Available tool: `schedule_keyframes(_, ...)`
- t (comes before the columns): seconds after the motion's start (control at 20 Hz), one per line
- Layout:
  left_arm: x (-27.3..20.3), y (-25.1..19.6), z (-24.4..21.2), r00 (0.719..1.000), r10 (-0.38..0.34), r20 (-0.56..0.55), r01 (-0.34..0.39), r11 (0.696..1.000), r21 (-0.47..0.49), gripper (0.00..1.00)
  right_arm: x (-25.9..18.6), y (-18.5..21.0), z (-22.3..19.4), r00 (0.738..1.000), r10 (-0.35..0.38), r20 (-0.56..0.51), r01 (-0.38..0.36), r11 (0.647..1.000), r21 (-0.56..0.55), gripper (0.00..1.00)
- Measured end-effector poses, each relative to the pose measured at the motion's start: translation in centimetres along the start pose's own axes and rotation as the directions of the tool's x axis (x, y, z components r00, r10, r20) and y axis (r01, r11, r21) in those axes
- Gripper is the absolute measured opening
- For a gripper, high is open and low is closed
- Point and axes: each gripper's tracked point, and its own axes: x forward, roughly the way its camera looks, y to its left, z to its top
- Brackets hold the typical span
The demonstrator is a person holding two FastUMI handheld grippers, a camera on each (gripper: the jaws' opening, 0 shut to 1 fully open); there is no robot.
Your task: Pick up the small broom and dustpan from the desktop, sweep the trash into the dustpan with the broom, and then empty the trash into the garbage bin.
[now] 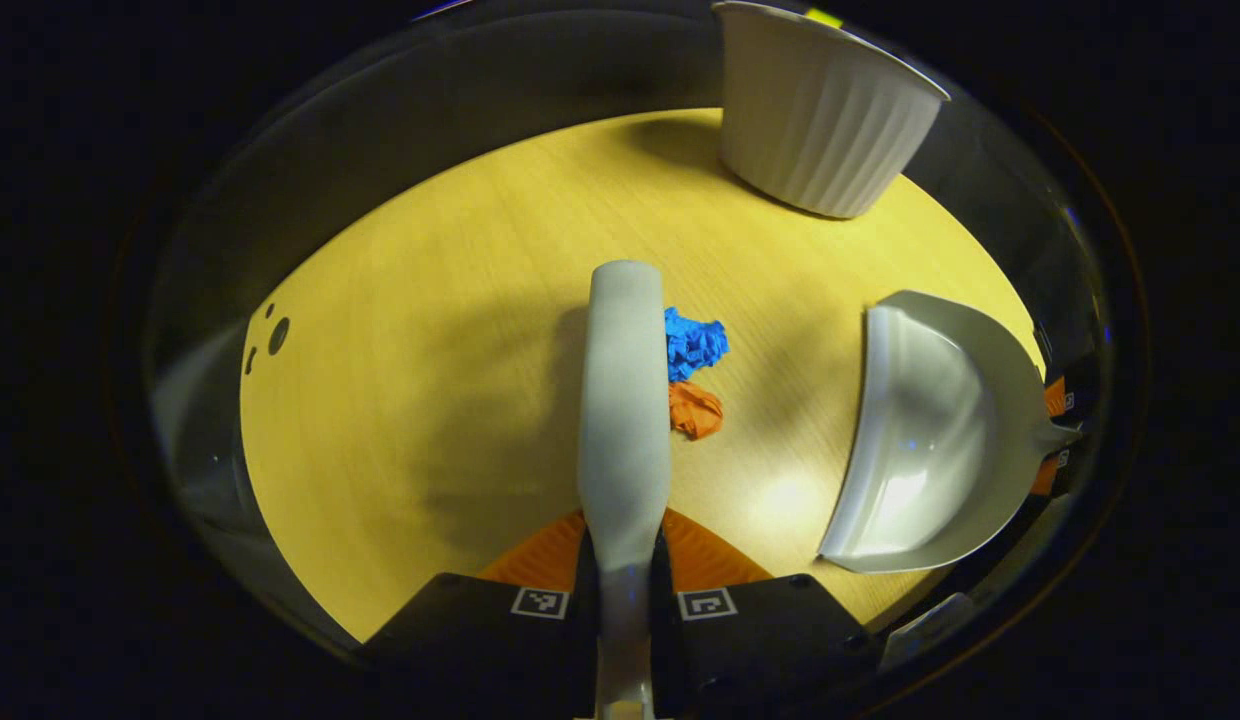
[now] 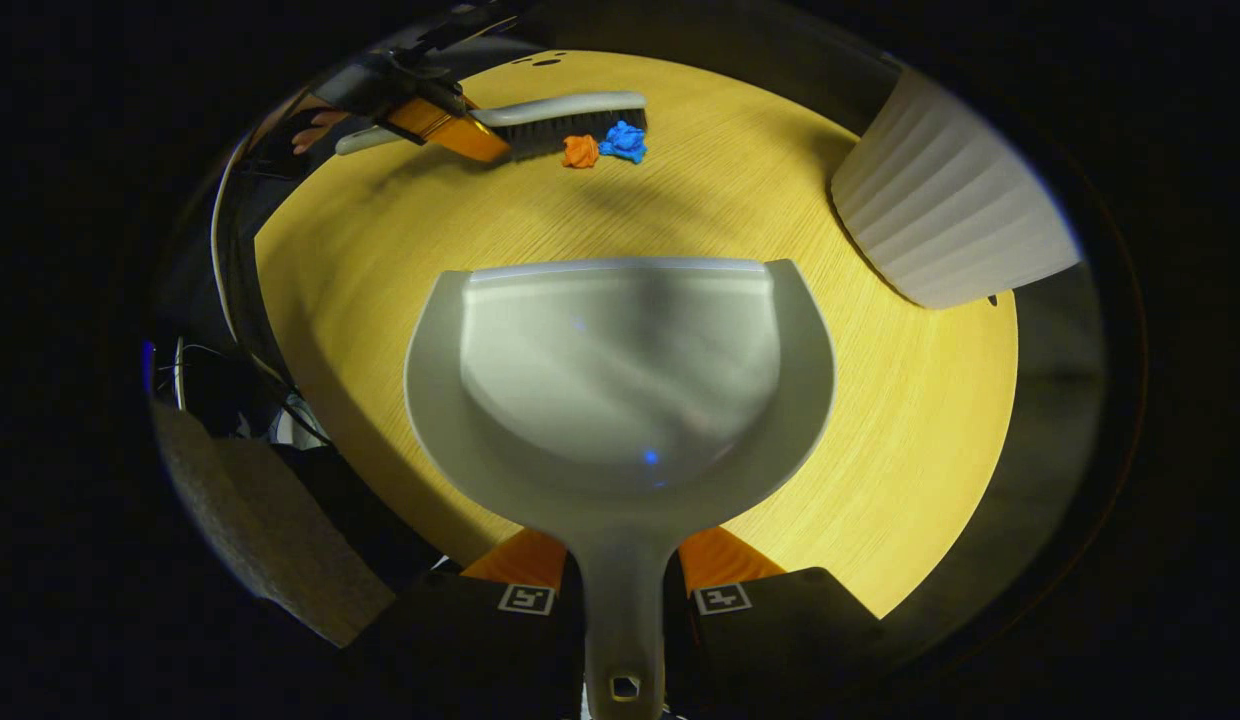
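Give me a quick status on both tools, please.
Left tool shut on grey plastic broom. Right tool shut on grey plastic dustpan. Crumpled blue and orange scraps unswept beside broom.

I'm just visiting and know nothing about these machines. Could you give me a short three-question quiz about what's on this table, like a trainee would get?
1. True or false: the dustpan already holds trash.
2. Which scrap lies nearer the garbage bin: A) blue scrap B) orange scrap?
3. What does the left gripper hold?

Key: 1. False, it is empty. 2. A. 3. The broom, handle between its jaws; the right gripper holds the dustpan.
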Motion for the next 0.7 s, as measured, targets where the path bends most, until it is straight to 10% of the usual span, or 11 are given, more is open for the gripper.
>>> schedule_keyframes(0.7, -2.9, -11.3, -0.8, 0.964, -0.263, -0.045, 0.265, 0.962, 0.06, 0.25, 0.7, 0.4, -0.8, 0.999, 0.018, 0.05, -0.019, 0.999, 0.036, 0.36)
